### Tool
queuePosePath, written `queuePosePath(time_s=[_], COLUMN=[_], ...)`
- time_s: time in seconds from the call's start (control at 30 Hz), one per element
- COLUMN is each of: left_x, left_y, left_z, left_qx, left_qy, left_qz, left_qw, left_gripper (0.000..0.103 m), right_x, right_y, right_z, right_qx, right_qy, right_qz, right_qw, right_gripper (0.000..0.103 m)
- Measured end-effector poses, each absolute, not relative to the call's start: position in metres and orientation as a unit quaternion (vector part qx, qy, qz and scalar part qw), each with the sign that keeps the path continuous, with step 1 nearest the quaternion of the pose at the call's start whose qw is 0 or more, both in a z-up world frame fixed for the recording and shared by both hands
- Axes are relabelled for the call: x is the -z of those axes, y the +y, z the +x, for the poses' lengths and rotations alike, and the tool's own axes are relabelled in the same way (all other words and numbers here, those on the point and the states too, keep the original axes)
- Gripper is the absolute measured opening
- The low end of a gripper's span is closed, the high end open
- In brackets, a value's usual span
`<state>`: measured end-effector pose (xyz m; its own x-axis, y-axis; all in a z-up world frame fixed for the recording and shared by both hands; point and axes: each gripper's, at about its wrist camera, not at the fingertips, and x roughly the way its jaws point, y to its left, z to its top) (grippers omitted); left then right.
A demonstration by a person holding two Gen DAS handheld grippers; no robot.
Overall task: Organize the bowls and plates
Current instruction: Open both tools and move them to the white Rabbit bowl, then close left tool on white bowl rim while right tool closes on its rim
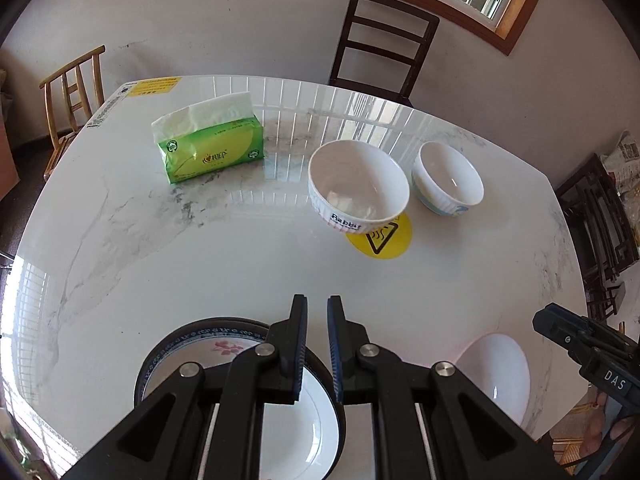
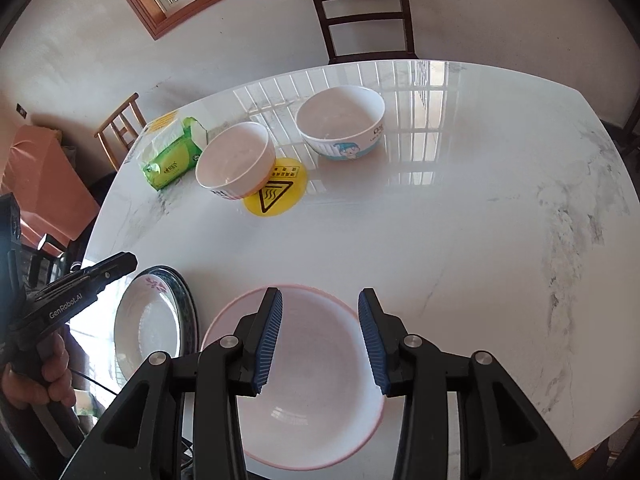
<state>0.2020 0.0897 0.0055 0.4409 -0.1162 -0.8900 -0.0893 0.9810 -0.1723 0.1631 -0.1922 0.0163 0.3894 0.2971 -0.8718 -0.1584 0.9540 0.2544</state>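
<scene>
Two stacked plates (image 1: pixel 304 432), a white one on a blue-rimmed floral one, lie at the near edge under my left gripper (image 1: pixel 317 308), whose jaws stand a narrow gap apart and hold nothing. The stack also shows in the right wrist view (image 2: pixel 152 320). A pink-rimmed white plate (image 2: pixel 312 360) lies below my right gripper (image 2: pixel 320 300), open and empty; it also shows in the left wrist view (image 1: pixel 500 372). A white "Rabbit" bowl (image 1: pixel 358 186) and a ribbed cartoon bowl (image 1: pixel 448 178) stand mid-table, also in the right wrist view (image 2: pixel 236 160) (image 2: pixel 340 122).
A green tissue pack (image 1: pixel 212 148) stands at the far left of the marble table (image 1: pixel 200 264). A yellow round warning sticker (image 1: pixel 382 240) lies by the Rabbit bowl. Chairs stand behind the table (image 1: pixel 384 44) and at its left (image 1: pixel 72 88).
</scene>
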Motion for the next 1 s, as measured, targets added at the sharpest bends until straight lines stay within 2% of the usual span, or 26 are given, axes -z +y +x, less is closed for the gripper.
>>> queuePosePath(time_s=[0.3,0.53,0.8,1.0], left_x=[0.009,0.024,0.055,0.071], left_y=[0.114,0.118,0.111,0.105], left_z=[0.258,0.305,0.344,0.358], left_qx=[0.007,0.016,0.014,0.021], left_qy=[0.541,0.547,0.567,0.576], left_qz=[-0.133,-0.149,-0.156,-0.158], left_qw=[0.83,0.824,0.809,0.802], left_gripper=[0.01,0.01,0.01,0.011], right_x=[-0.026,-0.011,0.02,0.046], right_y=[-0.142,-0.102,-0.083,-0.079], right_z=[0.218,0.269,0.321,0.343], right_qx=[-0.161,-0.167,-0.137,-0.128], right_qy=[0.529,0.549,0.574,0.594], right_qz=[0.046,0.036,0.022,0.031], right_qw=[0.832,0.818,0.807,0.794], right_gripper=[0.037,0.036,0.02,0.016])
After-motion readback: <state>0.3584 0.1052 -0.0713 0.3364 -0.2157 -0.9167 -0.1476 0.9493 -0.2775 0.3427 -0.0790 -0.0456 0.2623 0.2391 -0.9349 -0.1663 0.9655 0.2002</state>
